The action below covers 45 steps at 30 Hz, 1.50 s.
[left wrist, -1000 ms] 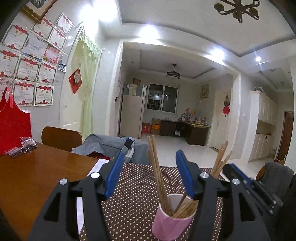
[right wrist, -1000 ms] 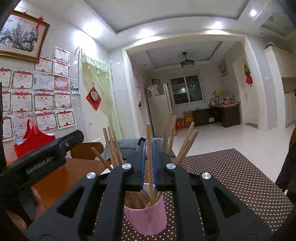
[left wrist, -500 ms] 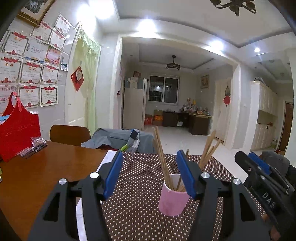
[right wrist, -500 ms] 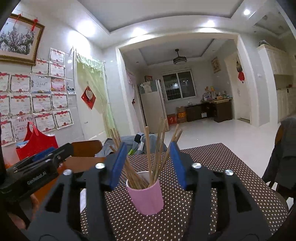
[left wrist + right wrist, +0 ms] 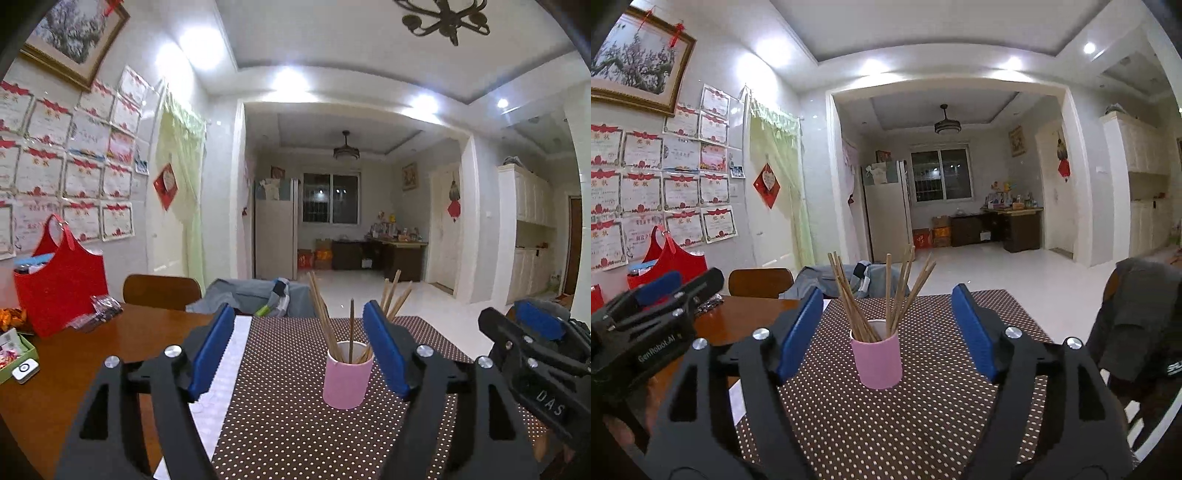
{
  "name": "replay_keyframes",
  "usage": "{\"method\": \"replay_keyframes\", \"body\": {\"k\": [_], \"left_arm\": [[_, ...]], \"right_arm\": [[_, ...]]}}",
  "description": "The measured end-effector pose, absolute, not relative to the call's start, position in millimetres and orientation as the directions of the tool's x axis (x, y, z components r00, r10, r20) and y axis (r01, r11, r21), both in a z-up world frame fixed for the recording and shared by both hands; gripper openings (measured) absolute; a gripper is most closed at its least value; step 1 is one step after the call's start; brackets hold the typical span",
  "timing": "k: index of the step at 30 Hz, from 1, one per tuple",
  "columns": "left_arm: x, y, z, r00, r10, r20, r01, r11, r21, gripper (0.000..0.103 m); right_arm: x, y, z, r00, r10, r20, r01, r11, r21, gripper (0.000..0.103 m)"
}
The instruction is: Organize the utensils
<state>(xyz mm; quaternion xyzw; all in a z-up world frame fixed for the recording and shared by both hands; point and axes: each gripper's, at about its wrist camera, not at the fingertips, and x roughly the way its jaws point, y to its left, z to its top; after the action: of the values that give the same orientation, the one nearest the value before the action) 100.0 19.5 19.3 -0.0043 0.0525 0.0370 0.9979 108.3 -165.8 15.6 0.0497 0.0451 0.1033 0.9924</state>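
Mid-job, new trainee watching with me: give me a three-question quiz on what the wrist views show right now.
1. True or false: the right gripper is clamped on a chopstick.
2. What holds the wooden chopsticks? A) pink cup B) red bag C) green box
3. Fill in: the cup stands on the brown ____ mat.

Key:
1. False. Its jaws have just been opening and stand wide, short of the cup, nothing between them. The left gripper is open too.
2. A
3. Polka-dot

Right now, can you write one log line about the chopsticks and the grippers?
chopsticks: standing in pink cup | left gripper: open, empty | right gripper: just opened, empty | cup: on dotted mat
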Motion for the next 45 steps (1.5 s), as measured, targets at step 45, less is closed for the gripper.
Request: {"method": "replay_keyframes", "body": {"k": [45], "left_arm": [[17,-23,35,1.0,-0.001,-0.013,0.001,0.998,0.059,0.073]], "right_arm": [[10,-180,21,0.995,0.084,0.055,-0.083,0.996,-0.011,0.096]]}}
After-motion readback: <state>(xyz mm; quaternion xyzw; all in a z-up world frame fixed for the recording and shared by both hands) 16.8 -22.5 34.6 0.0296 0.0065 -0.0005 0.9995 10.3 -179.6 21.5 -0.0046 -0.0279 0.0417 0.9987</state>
